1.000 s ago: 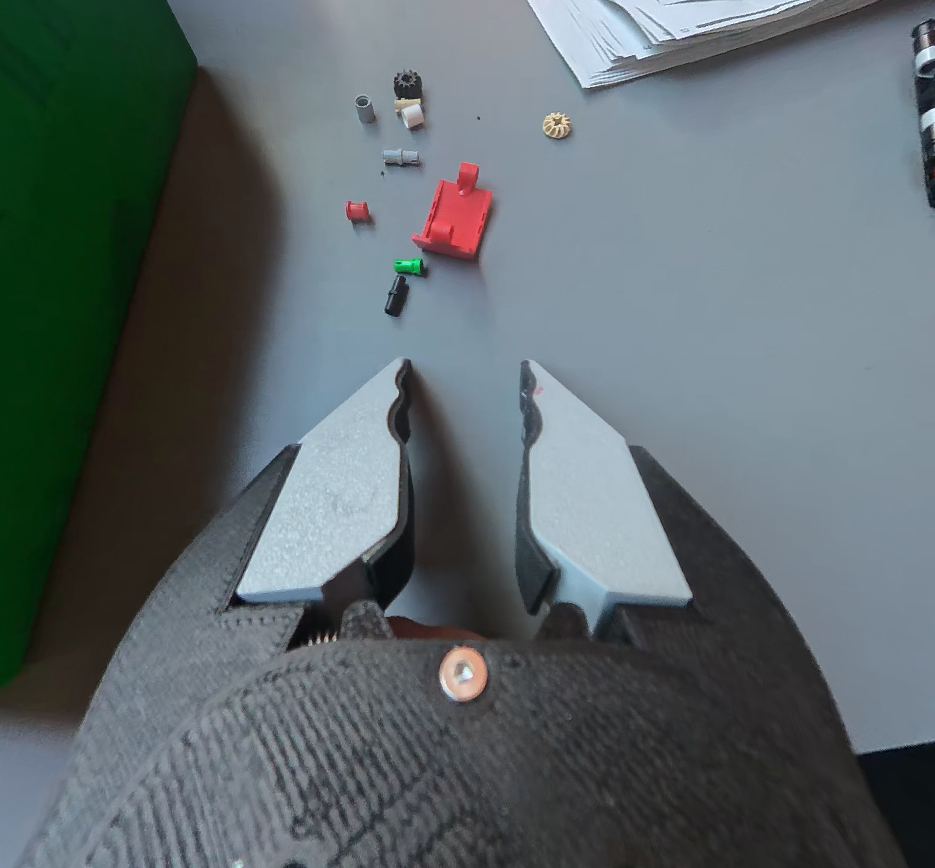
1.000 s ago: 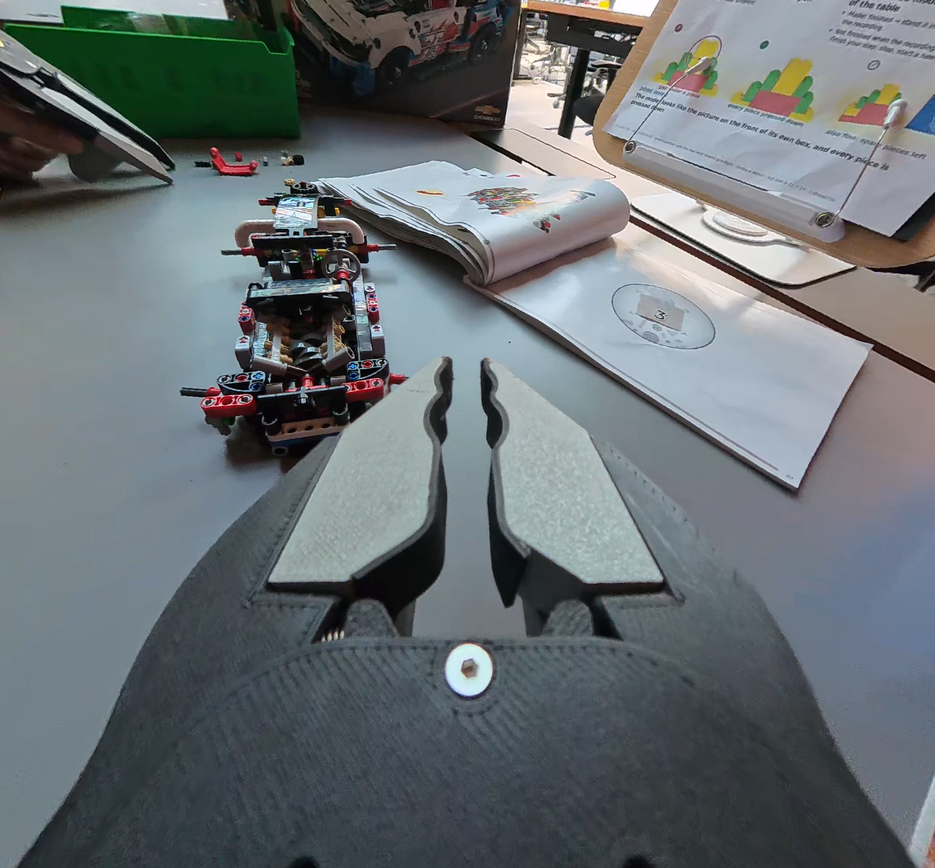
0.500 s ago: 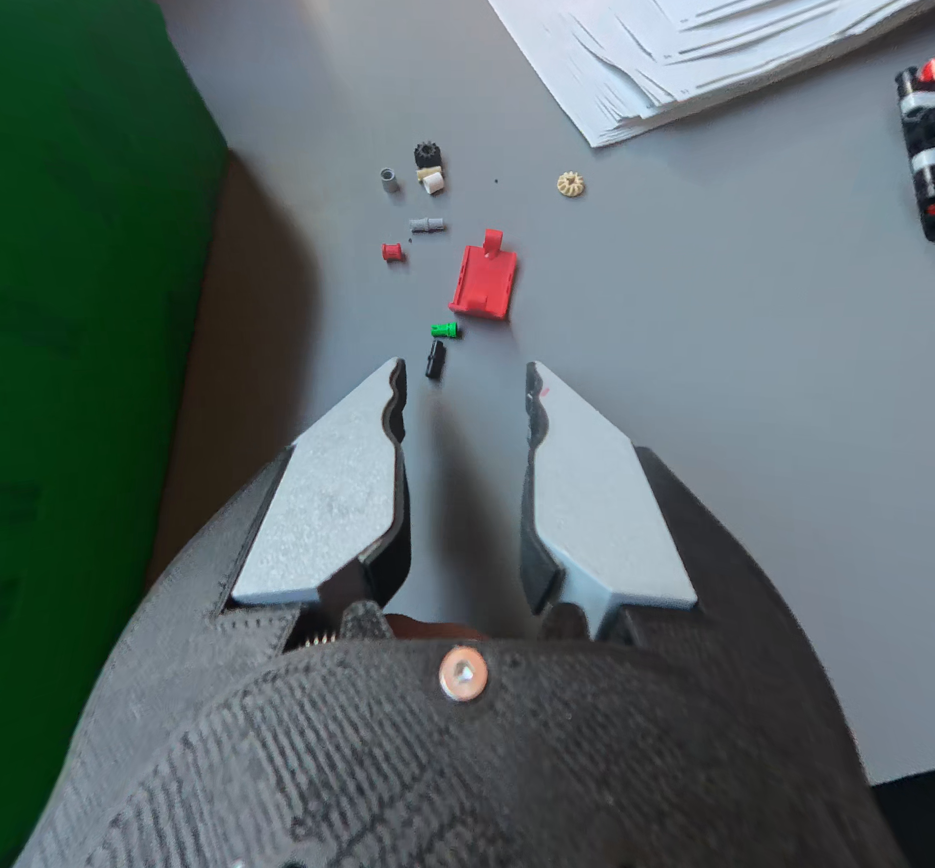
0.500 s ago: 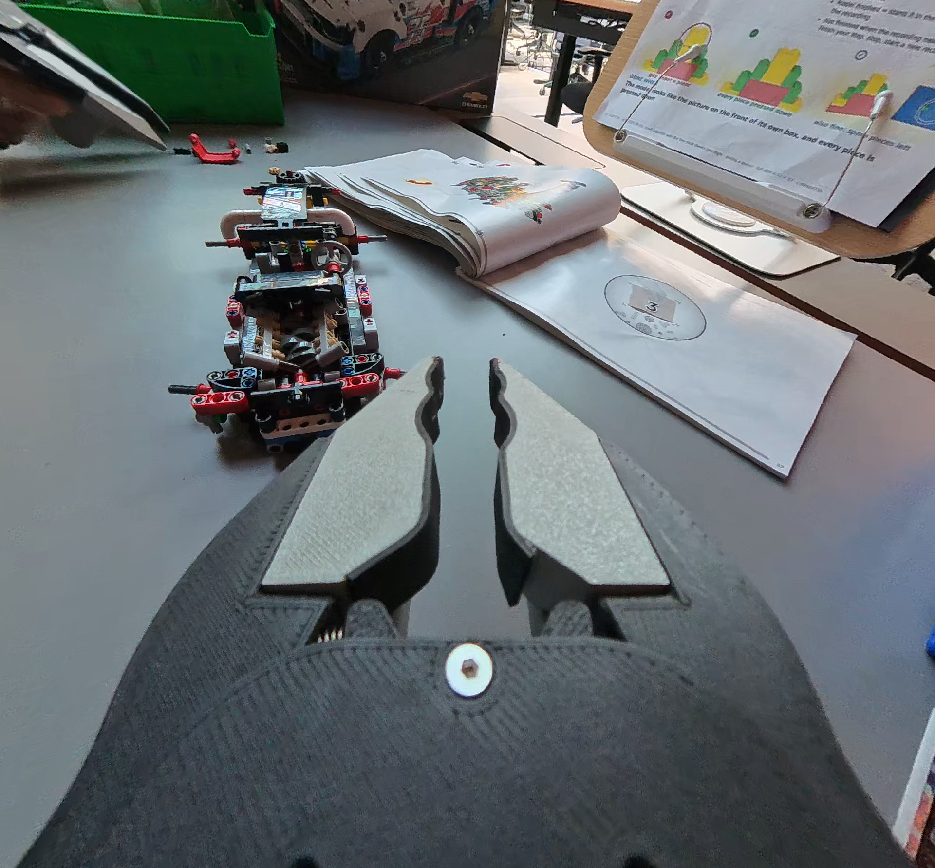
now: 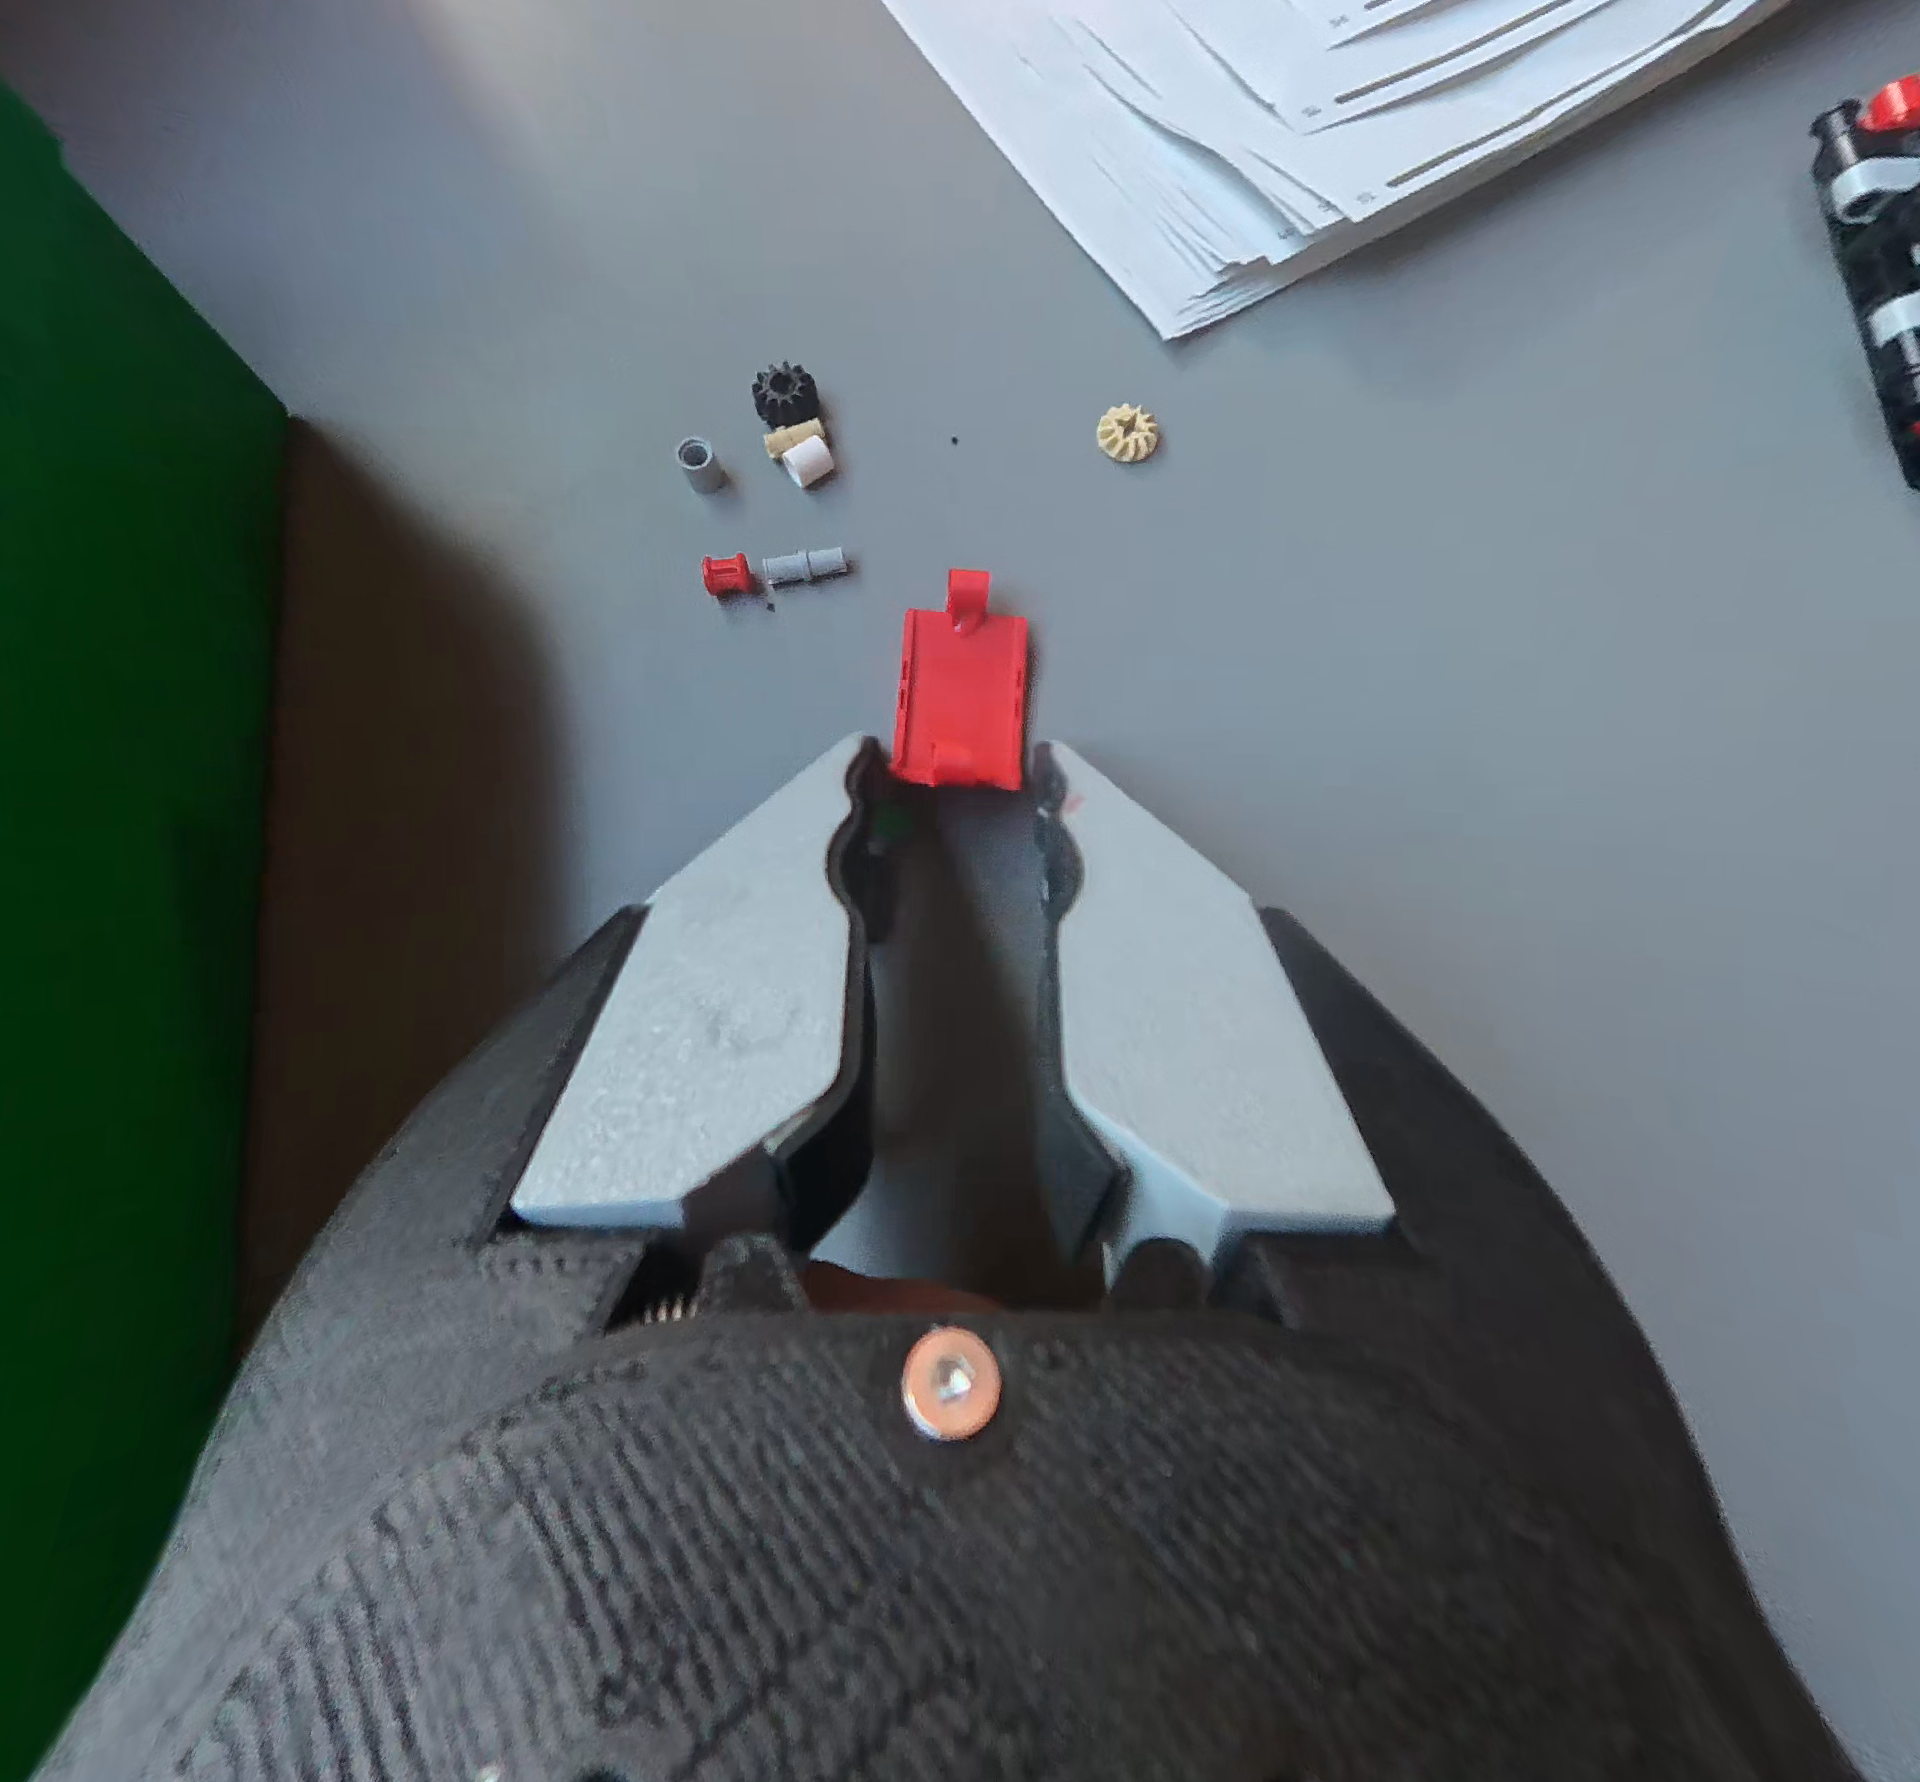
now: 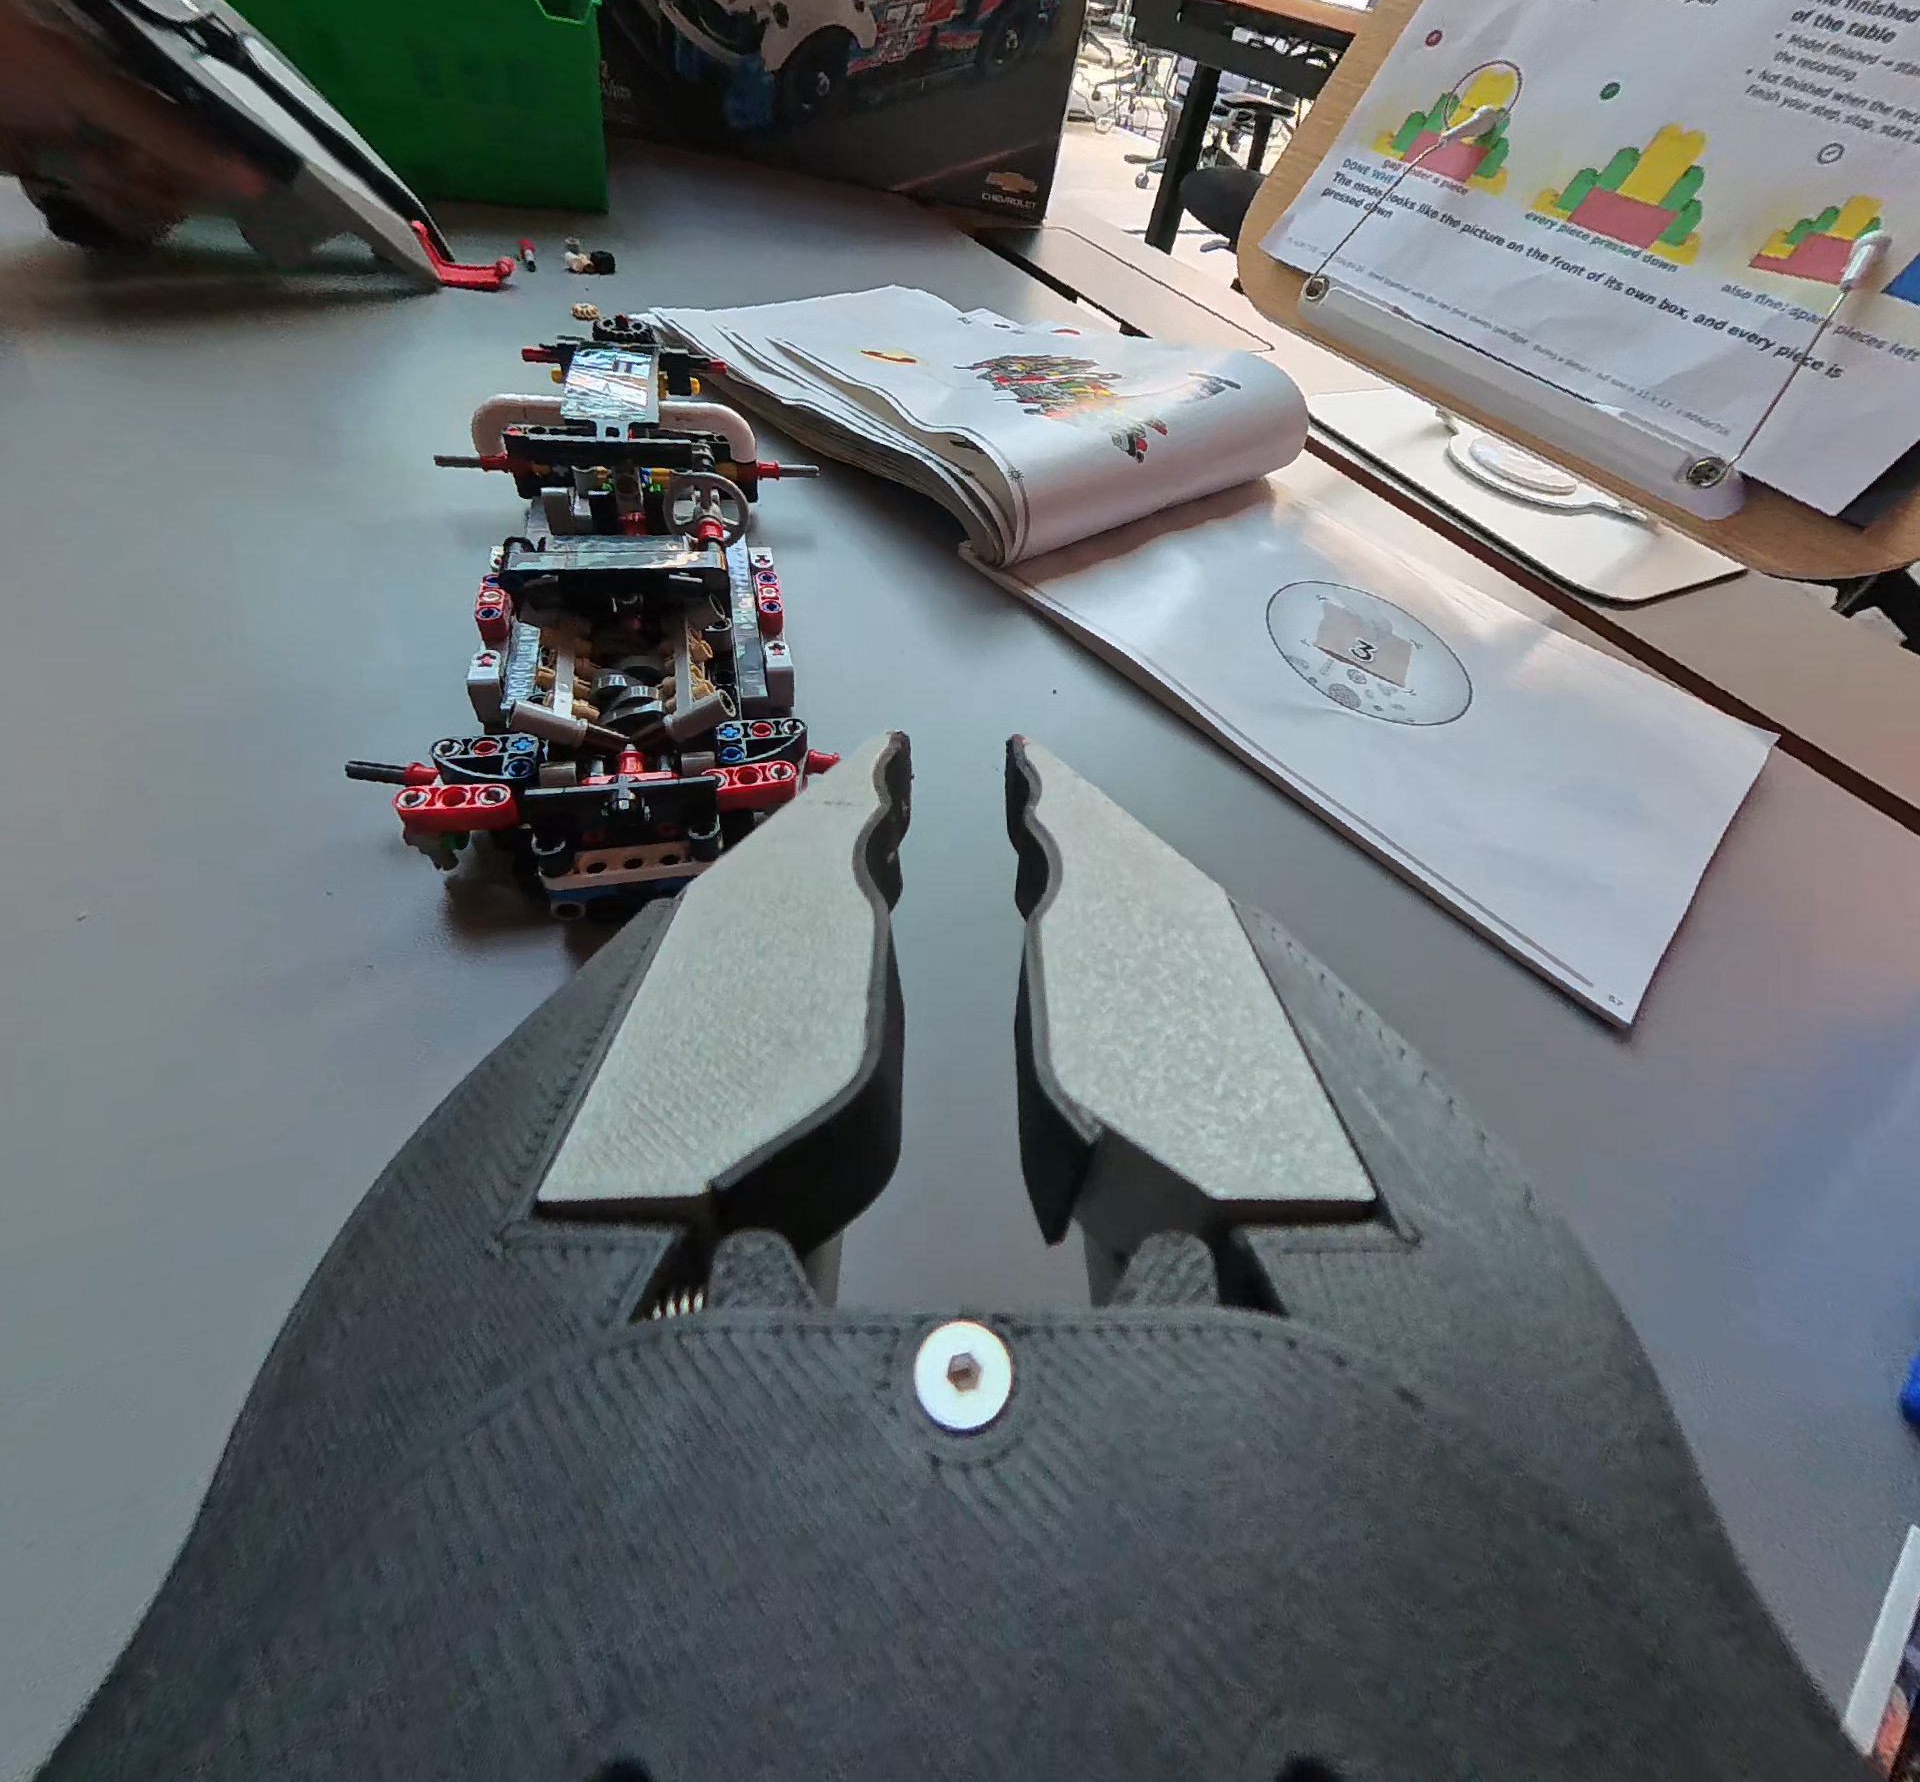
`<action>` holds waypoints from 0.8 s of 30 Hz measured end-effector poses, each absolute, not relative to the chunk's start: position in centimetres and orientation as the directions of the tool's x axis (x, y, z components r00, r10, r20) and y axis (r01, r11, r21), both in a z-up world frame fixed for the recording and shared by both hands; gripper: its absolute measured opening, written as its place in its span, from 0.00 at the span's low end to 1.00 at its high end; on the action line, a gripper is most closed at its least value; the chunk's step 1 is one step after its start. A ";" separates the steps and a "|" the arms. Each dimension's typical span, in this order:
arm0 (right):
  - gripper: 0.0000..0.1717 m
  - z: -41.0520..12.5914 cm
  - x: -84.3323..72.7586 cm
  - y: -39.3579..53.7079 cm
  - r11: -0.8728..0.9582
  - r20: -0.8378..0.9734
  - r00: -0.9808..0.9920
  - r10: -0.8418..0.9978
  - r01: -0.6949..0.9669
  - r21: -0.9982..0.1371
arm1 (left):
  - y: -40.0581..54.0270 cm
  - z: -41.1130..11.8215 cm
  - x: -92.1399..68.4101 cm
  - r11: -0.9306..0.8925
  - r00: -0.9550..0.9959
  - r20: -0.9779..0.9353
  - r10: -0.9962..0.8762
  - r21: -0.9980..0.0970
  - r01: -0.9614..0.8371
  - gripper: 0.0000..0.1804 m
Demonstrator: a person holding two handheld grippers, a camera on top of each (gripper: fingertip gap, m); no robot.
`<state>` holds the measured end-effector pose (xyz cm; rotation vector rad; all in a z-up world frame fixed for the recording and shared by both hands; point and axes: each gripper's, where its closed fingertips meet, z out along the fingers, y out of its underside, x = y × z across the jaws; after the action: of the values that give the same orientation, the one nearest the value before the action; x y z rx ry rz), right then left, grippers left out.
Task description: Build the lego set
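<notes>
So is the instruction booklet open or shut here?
Open. In the right wrist view the booklet lies on the table with earlier pages curled back in a thick roll, and one flat page faces up.

Both claws [image 5: 956, 776] [image 6: 958, 756] parted.

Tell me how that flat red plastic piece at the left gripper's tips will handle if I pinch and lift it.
The red piece looks rigid moulded plastic, so probably stiff and light. It lies flat on the smooth grey table, so it may slide rather than roll. Its small end tab could snag.
</notes>
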<state>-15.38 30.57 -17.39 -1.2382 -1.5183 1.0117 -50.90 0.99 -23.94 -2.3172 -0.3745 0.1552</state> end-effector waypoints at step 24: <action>0.08 -20.8 -10.6 54.5 -0.282 0.208 0.532 0.821 0.693 -0.664 | 1.7 -17.4 -28.7 -0.511 0.991 0.018 0.131 -0.855 0.083 0.30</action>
<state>-10.59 54.48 -20.78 -2.0464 -1.2229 0.2253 -28.66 1.70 -17.42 -2.1101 -0.1493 0.0595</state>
